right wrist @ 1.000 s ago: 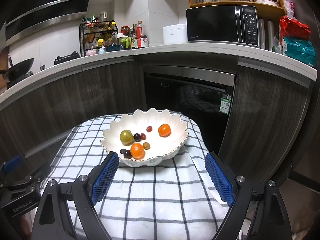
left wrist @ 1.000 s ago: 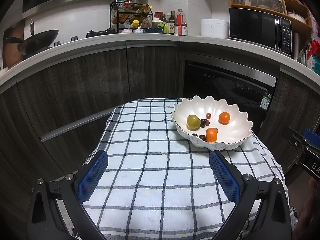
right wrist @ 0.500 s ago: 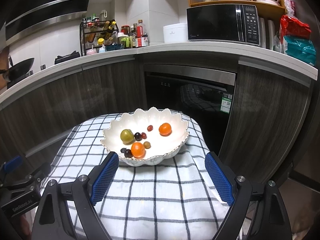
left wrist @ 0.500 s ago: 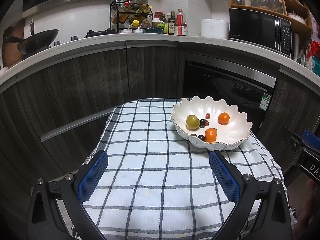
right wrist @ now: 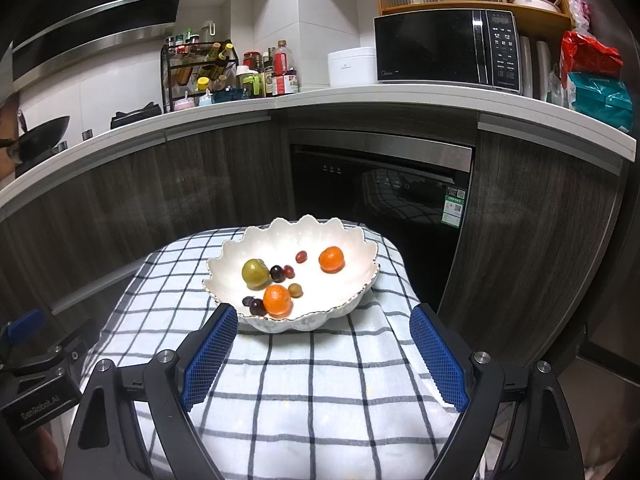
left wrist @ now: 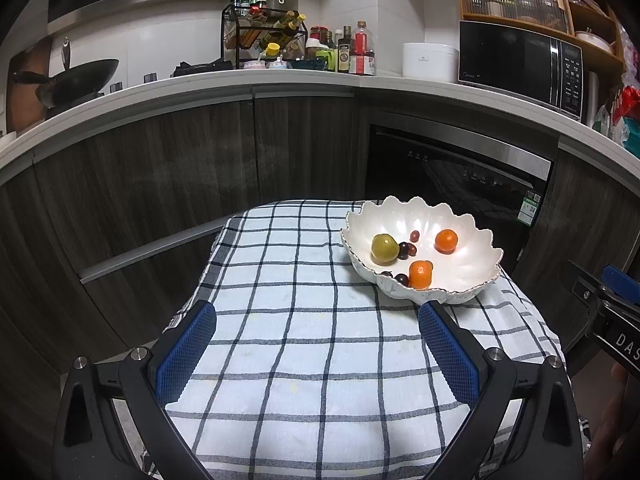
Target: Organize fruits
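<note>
- Your fruits lie in the white scalloped bowl (right wrist: 294, 236): a green fruit (right wrist: 255, 272), two oranges (right wrist: 331, 259) (right wrist: 277, 300), and several small dark grapes (right wrist: 277, 273).
- The bowl sits on the far right part of the checked cloth (left wrist: 312, 340) covering the small table.
- Your right gripper (right wrist: 320, 354) hovers just short of the bowl, jaws spread wide, gripping nothing.
- Your left gripper (left wrist: 316, 354) hangs over bare cloth to the bowl's left, jaws also wide apart and empty.
- Dark cabinets and a counter (right wrist: 360, 98) with a microwave (right wrist: 446, 50) stand behind.
</note>
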Action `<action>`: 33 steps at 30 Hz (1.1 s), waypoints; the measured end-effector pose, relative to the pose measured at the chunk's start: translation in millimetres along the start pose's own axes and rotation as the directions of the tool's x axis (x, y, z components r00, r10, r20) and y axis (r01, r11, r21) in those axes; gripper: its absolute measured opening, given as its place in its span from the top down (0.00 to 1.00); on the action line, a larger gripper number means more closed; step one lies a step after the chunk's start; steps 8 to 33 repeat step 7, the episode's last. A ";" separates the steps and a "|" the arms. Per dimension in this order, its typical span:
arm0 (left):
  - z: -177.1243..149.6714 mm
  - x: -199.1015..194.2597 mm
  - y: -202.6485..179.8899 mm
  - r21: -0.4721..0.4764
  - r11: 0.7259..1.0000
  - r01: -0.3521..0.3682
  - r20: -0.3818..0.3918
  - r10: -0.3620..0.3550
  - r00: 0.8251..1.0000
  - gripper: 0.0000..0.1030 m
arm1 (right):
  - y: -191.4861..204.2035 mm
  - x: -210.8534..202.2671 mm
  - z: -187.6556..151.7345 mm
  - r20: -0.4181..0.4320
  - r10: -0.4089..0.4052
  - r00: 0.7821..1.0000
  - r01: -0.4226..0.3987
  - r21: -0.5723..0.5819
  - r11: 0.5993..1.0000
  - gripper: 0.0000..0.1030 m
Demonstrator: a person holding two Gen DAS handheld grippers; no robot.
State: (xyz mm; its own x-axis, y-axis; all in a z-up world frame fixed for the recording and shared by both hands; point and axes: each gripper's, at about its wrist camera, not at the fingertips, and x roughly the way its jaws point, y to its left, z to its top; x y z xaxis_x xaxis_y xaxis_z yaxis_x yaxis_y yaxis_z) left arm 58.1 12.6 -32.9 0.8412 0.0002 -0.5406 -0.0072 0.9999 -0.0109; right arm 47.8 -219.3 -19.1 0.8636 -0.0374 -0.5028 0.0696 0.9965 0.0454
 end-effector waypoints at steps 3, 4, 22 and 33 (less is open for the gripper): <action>-0.4 -0.4 -0.6 -0.001 1.000 0.000 0.002 0.000 1.000 0.00 | 0.1 0.0 -0.4 -0.001 -0.002 1.000 0.002 0.001 1.000 0.14; 0.1 0.2 0.1 0.000 1.000 0.001 0.001 -0.001 1.000 0.00 | 0.3 -0.2 -0.4 0.000 -0.003 1.000 0.003 0.000 1.000 0.14; 0.3 1.4 0.1 0.002 1.000 0.003 -0.002 -0.003 1.000 0.00 | 0.1 0.4 -0.5 -0.001 0.000 1.000 0.000 0.000 1.000 0.14; 0.3 1.4 0.1 0.002 1.000 0.003 -0.002 -0.003 1.000 0.00 | 0.1 0.4 -0.5 -0.001 0.000 1.000 0.000 0.000 1.000 0.14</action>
